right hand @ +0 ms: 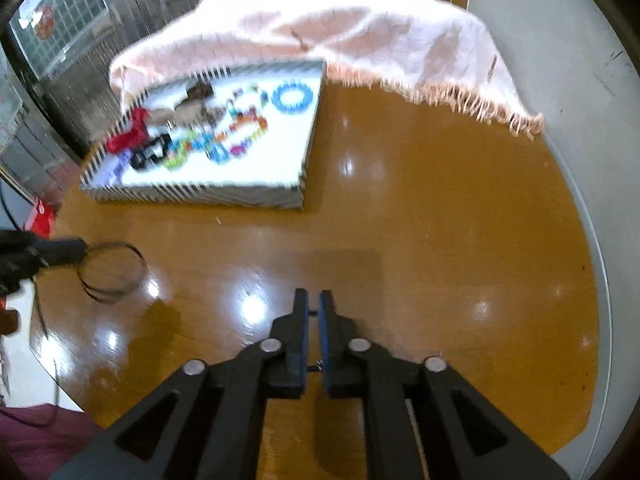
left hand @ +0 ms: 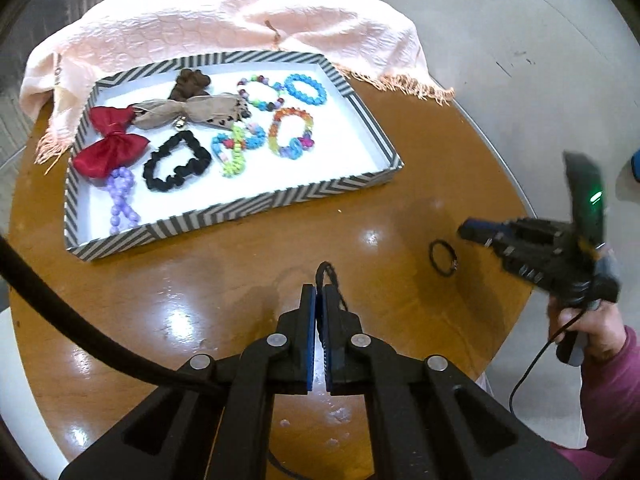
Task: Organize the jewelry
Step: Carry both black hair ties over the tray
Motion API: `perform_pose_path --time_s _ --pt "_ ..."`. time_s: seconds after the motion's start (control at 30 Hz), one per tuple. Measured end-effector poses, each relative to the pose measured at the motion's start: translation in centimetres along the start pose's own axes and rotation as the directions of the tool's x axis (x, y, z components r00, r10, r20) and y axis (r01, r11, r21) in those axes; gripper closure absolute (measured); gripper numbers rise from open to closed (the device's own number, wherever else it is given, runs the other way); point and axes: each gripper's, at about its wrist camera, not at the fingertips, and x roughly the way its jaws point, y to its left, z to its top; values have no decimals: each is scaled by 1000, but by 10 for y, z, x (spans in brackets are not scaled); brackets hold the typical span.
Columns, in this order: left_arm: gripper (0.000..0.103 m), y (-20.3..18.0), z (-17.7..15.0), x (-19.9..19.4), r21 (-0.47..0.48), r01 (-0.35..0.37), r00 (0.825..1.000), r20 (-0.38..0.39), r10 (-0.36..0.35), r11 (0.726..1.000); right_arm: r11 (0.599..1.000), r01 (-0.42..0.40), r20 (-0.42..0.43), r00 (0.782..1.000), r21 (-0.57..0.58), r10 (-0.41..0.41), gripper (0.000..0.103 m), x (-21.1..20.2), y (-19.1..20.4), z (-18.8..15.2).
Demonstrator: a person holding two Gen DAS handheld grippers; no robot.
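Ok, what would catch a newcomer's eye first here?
Probably the striped tray at the far left of the round wooden table, crowded with bright bead bracelets, bows and scrunchies. Next, the left tongs shut on a thin black hair tie, with another hair tie lying near the right tongs.

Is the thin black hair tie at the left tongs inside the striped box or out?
Out. The thin black hair tie is pinched in the left tongs above the table, not inside the striped box.

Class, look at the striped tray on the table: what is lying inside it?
Inside the striped tray: a red bow, tan bow, brown scrunchie, black scrunchie and beaded bracelets. The bows overlap, hiding anything beneath.
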Motion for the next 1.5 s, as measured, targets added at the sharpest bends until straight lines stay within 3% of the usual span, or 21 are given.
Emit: perform_pose_path --time_s 0.03,0.07,0.13,0.23,0.27,0.33,0.6,0.87,0.97,1.03,1.13,1.3,1.4,1.43,1.5 --pt "103 0 0 0 -4 0 1000 1 0 1000 1000 10 -14 1000 -14 -10 78 6 0 -2" --pt "103 0 -1 -1 -7 -2 1000 0 3 1000 1000 14 -32 999 -27 -15 76 14 0 -4" --pt "103 2 -1 -3 -10 -9 1000 -1 9 1000 999 17 -72 997 -38 -20 76 28 -4 -8" --pt "103 3 0 -4 -16 -14 1000 0 14 1000 998 8 -60 998 -64 -12 75 29 -6 -8" --pt "103 3 1 -4 -18 -15 1000 0 15 1000 998 4 -52 999 -69 -7 80 27 -7 -7" --pt "103 4 3 -5 -20 -19 1000 5 19 1000 996 31 -39 999 -84 -34 98 27 -6 -6" --pt "103 7 17 -19 -22 -18 999 40 19 1000 998 -58 24 998 -4 59 102 1 -14 6" --pt "103 10 38 -32 -17 -28 996 81 29 999 995 -88 124 988 -41 92 102 -37 1 43" --pt "103 11 44 -35 -19 -33 995 94 35 999 994 -98 70 992 -57 102 102 -27 4 51" --pt "103 12 46 -36 -23 -33 994 101 35 999 996 -57 37 998 -73 60 99 -14 4 48" --pt "103 15 45 -35 -36 -34 994 99 37 999 995 -39 -36 999 -91 36 81 11 1 39" --pt "103 21 43 -27 -60 -40 996 74 45 997 993 -26 -97 995 -117 15 81 38 -8 27" --pt "103 22 43 -24 -68 -41 997 68 46 997 989 -33 -89 996 -145 20 81 41 -9 27" --pt "103 22 44 -23 -70 -41 997 67 46 997 988 -30 -86 996 -154 17 82 41 -8 28" --pt "103 21 46 -22 -72 -39 997 68 43 997 983 -1 -73 997 -184 -13 97 43 -4 28"
